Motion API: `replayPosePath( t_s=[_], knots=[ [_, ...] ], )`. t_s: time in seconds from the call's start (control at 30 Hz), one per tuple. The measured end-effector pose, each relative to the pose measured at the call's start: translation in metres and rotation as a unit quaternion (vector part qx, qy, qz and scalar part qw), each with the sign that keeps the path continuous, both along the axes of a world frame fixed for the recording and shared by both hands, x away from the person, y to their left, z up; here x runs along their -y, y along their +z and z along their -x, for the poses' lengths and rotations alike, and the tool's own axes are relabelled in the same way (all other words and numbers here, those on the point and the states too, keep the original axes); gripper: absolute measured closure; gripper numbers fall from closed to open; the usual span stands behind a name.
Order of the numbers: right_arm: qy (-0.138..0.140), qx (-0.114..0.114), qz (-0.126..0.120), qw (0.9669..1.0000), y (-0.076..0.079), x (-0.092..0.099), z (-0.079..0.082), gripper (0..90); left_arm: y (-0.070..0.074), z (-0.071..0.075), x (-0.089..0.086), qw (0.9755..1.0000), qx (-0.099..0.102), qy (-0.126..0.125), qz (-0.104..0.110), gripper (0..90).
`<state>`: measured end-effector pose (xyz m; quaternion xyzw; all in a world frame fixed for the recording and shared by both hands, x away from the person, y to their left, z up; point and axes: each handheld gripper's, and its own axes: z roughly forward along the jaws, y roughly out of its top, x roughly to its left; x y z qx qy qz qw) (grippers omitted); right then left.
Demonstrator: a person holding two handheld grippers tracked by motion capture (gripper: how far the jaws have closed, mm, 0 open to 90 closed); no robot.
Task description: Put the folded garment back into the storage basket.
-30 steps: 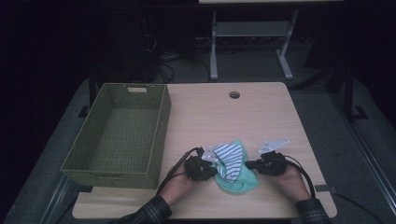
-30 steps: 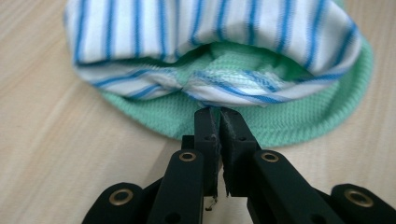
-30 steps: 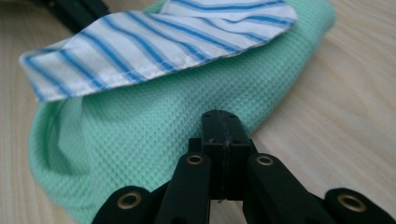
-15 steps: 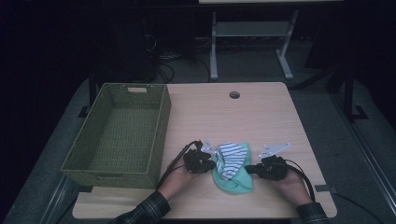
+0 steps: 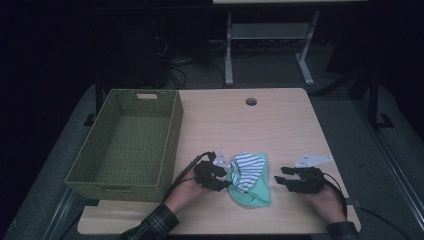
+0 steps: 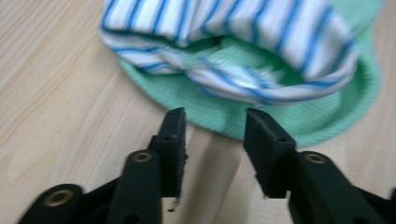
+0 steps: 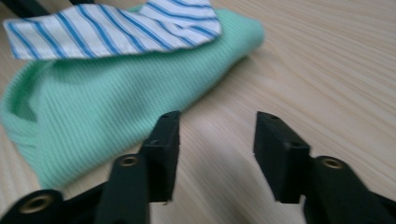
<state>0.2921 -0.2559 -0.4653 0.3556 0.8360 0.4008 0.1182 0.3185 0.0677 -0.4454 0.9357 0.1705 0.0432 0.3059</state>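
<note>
A green knit cloth (image 5: 256, 194) lies folded near the table's front edge, with a blue-and-white striped cloth (image 5: 247, 167) on top of it. My left gripper (image 5: 227, 181) sits at the bundle's left edge. Its jaws have just been opening and stand apart, the green hem (image 6: 299, 123) just beyond the fingertips and nothing pinched. In the left gripper view (image 6: 212, 119) the striped cloth (image 6: 280, 32) bunches above the green. My right gripper (image 5: 279, 175) rests a little to the right of the bundle. Its jaws have just been opening, over bare wood (image 7: 217, 121). The green cloth (image 7: 93, 102) lies to their left.
A woven green basket (image 5: 172, 135) with nothing in it stands on the left part of the wooden table (image 5: 240, 125). A round cable hole (image 5: 251, 101) sits near the far edge. Beyond the table are a dark floor and a metal stand.
Both grippers have let go of the cloth bundle and their jaws have opened. The right gripper has drawn away to the right. The bundle now lies flat on the table.
</note>
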Motion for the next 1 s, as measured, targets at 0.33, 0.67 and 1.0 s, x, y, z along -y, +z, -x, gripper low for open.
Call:
replayPosePath(
  t_s=[0.33, 0.67, 1.0],
  knots=[
    [-0.051, 0.013, 0.026, 0.9983, -0.012, 0.023, 0.011, 29.0, 0.02, -0.002, 0.003, 0.9993, -0.003, -0.037, 0.01, 38.1],
    [-0.053, 0.004, 0.032, 0.9981, -0.016, 0.022, 0.008, 19.0, 0.033, -0.008, 0.011, 0.9982, -0.004, -0.06, 0.001, 25.0],
    [-0.056, 0.003, 0.032, 0.9979, -0.017, 0.022, 0.008, 18.0, 0.041, -0.021, 0.029, 0.9962, -0.006, -0.085, -0.014, 24.2]
  ],
)
